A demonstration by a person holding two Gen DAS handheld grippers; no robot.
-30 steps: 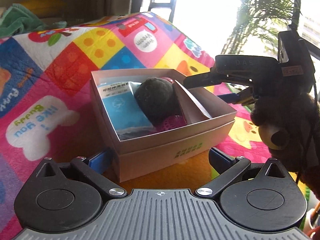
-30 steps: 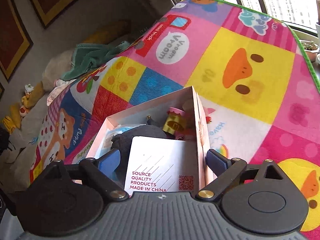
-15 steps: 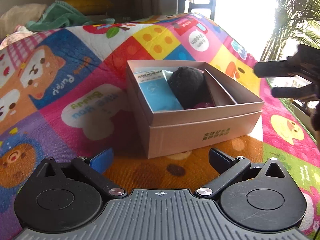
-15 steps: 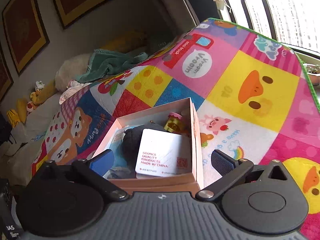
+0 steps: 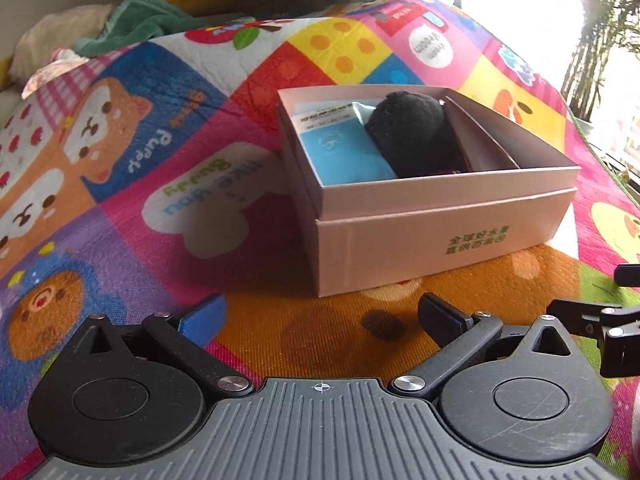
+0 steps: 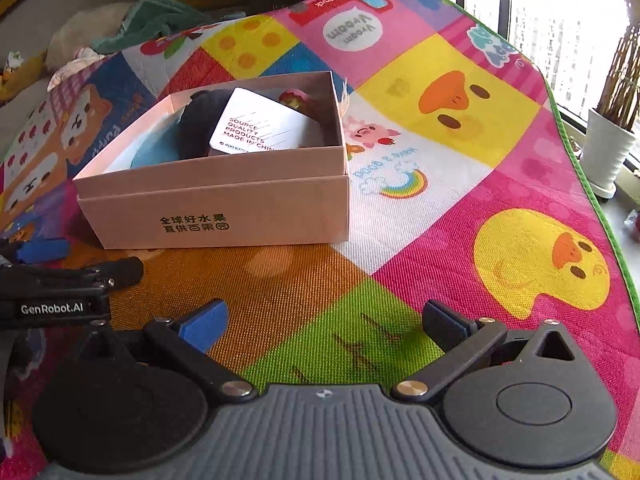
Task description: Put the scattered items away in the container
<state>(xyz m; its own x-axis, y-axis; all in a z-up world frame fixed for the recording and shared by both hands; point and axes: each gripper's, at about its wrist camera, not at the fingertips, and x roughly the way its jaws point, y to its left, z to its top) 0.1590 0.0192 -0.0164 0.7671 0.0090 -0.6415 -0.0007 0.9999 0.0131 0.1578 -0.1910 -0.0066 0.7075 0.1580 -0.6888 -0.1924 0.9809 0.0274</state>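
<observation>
A pale pink cardboard box (image 5: pixel 440 216) stands on the colourful play mat (image 5: pixel 120 208). Inside it lie a blue packet (image 5: pixel 344 152), a black fuzzy ball (image 5: pixel 412 136) and a white card leaning on the far wall (image 6: pixel 256 124), with a small yellow-pink toy (image 6: pixel 294 98) behind. My left gripper (image 5: pixel 322 316) is open and empty, low over the mat in front of the box. My right gripper (image 6: pixel 326 320) is open and empty, also short of the box (image 6: pixel 224 208). The left gripper also shows at the left edge of the right wrist view (image 6: pixel 60 276).
A green towel (image 5: pixel 140 24) and cushions lie beyond the mat's far edge. A white plant pot (image 6: pixel 608 152) stands off the mat at the right by the window. The mat's green edge (image 6: pixel 592 184) runs down the right side.
Both grippers have drawn back and down from the box, which now sits farther away. The right gripper no longer hovers over the box; the card stays inside.
</observation>
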